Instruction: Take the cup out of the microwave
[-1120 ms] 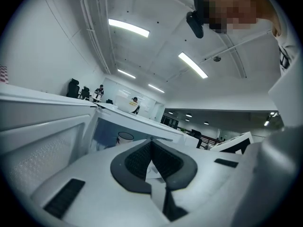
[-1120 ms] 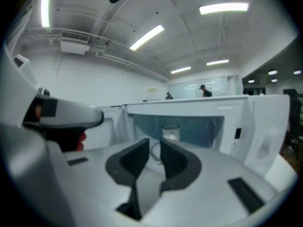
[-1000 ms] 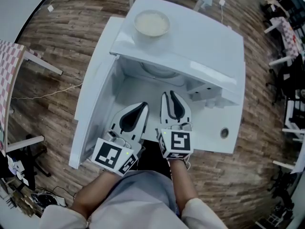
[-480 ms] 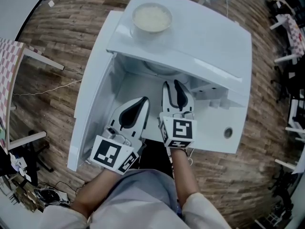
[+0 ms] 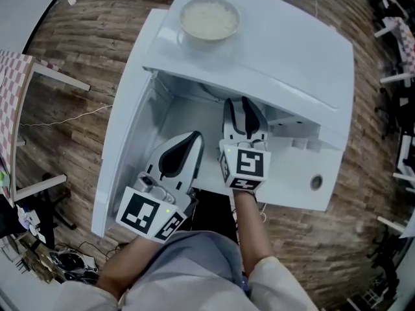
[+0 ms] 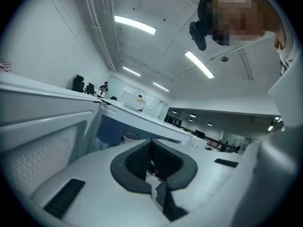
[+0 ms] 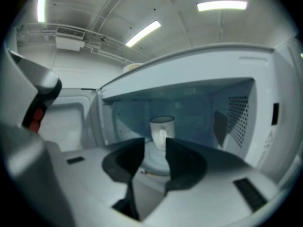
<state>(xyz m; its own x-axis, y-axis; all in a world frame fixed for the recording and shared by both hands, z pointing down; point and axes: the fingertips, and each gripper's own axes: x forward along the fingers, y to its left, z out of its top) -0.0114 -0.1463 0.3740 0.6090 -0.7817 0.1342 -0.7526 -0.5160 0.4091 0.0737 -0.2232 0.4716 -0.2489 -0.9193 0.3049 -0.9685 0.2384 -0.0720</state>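
A white cup (image 7: 162, 130) stands upright on the glass turntable (image 7: 154, 162) inside the open white microwave (image 5: 285, 63). My right gripper (image 7: 155, 144) points into the cavity. Its jaws are opening, and the cup stands beyond the tips with nothing between them. From above, the right gripper (image 5: 244, 105) reaches under the microwave's top edge, which hides the cup. My left gripper (image 5: 196, 138) hovers beside it near the open door (image 5: 123, 135), tips together and empty. In the left gripper view the left gripper (image 6: 151, 143) faces the bluish cavity, where the cup's rim (image 6: 130, 135) shows.
A round bowl (image 5: 209, 18) of pale contents sits on top of the microwave. The door swings out to the left. Inside, a perforated side wall (image 7: 239, 119) bounds the cavity on the right. Wooden floor, table legs and cables surround the unit.
My right gripper has moved forward and a little down into the mouth of the microwave, and its jaws have spread. The left gripper has stayed where it was.
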